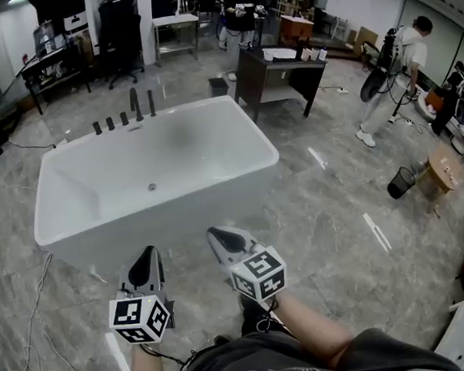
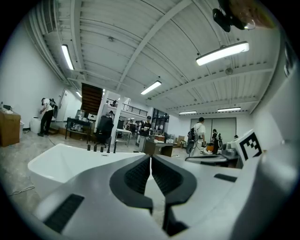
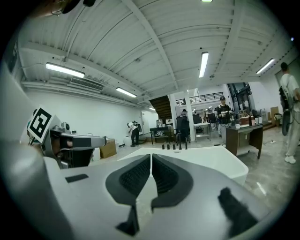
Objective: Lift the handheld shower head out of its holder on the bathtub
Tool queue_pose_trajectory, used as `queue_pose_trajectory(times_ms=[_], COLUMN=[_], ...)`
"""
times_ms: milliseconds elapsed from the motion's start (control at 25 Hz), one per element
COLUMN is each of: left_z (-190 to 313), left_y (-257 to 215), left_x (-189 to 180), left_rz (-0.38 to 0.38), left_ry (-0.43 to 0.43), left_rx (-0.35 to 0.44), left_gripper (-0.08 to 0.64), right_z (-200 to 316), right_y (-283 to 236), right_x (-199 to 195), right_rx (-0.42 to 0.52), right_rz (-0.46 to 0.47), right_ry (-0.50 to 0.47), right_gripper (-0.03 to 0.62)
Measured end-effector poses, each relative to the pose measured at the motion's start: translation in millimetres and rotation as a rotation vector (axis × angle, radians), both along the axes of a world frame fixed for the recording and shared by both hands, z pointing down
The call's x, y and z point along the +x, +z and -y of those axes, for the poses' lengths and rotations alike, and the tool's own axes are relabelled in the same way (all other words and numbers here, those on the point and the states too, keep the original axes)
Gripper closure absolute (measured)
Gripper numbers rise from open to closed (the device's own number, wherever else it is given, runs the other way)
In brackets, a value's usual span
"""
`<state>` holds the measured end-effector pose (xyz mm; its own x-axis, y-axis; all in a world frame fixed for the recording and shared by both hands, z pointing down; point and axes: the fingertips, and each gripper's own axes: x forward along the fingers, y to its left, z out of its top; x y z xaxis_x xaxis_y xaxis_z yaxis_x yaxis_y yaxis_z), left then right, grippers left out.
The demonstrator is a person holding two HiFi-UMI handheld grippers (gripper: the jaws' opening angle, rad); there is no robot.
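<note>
The shower head [image 1: 151, 103] is a thin dark stick. It is far away and small, so its fine parts cannot be seen. It stands straight up, with its long side going up and down and its top end pointing at the ceiling. Its bottom end sits on the far rim of the white bathtub [image 1: 239, 135], near the far left corner.

It is the last in a row of dark fittings [image 1: 110, 124] along that rim. Three are short knobs. A thicker tall post stands just beside the shower head, and at this size it is hard to be sure which of the two tall ones is the shower head. The same row shows as tiny dark posts in both gripper views.

The left gripper [image 1: 148, 255] and the right gripper [image 1: 219, 236] are side by side over the grey floor [image 1: 332, 212], on the near side of the tub. Both point across the tub toward the fittings and are well apart from the shower head. The left gripper's jaws are pressed together with nothing between them. The right gripper's jaws are pressed together too, and hold nothing.
</note>
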<state>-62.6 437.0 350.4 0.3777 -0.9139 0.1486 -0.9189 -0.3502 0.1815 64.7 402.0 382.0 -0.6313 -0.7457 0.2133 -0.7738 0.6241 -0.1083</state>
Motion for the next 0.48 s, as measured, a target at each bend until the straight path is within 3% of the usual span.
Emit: queue_pose_trajectory(times_ms=[280,480], left_z=[-8,-14], left_y=[1,7], left_x=[-5,-19], left_rz=[-0.001,-0.013], left_ry=[-0.008,-0.029], left_rx=[-0.005,-0.015], left_gripper=[0.538,0.538], right_z=[-10,-6], right_y=[-8,-3], right_x=[-12,-7], right_rx=[0.024,0.006], right_rz=[0.047,0.076], right_ry=[-0.067,-0.017], right_gripper=[0.563,0.561])
